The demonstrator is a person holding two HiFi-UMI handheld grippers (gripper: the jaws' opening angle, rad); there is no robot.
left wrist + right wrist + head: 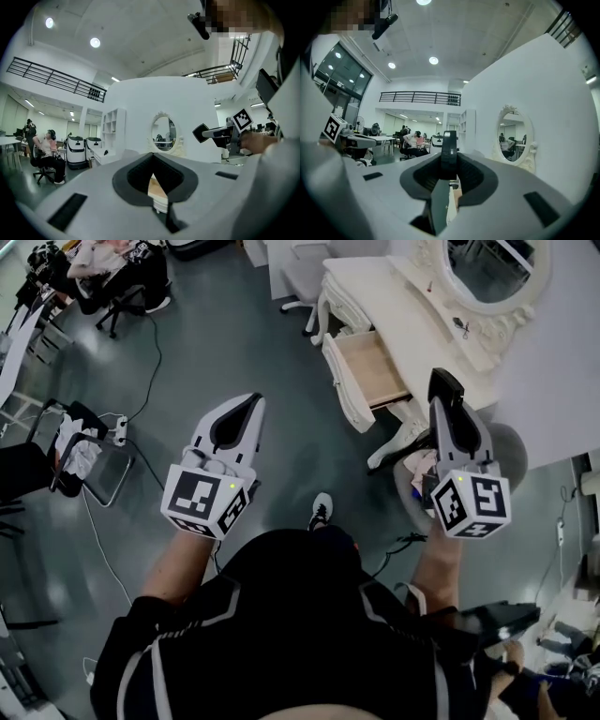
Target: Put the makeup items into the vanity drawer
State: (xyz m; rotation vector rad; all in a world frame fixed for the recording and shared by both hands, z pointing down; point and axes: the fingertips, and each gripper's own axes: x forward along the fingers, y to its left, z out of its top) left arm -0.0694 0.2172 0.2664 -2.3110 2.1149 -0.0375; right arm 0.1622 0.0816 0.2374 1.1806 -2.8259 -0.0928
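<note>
The white vanity (394,296) stands ahead to the right, and its drawer (373,369) is pulled open, showing a bare wooden bottom. My right gripper (448,401) hovers just right of the drawer's front, shut on a black makeup item (445,385) that sticks up past the fingertips. In the right gripper view that black item (449,152) stands upright between the jaws. My left gripper (249,407) hangs over the floor left of the drawer, shut with nothing in it. Through its jaws in the left gripper view, the drawer (157,190) shows ahead.
An oval mirror (489,268) sits on the vanity's back. A round stool (514,448) is tucked beside the vanity's leg. A folding chair (89,465), a power strip (120,431) and cables lie on the floor at left. Seated people (112,268) are far off.
</note>
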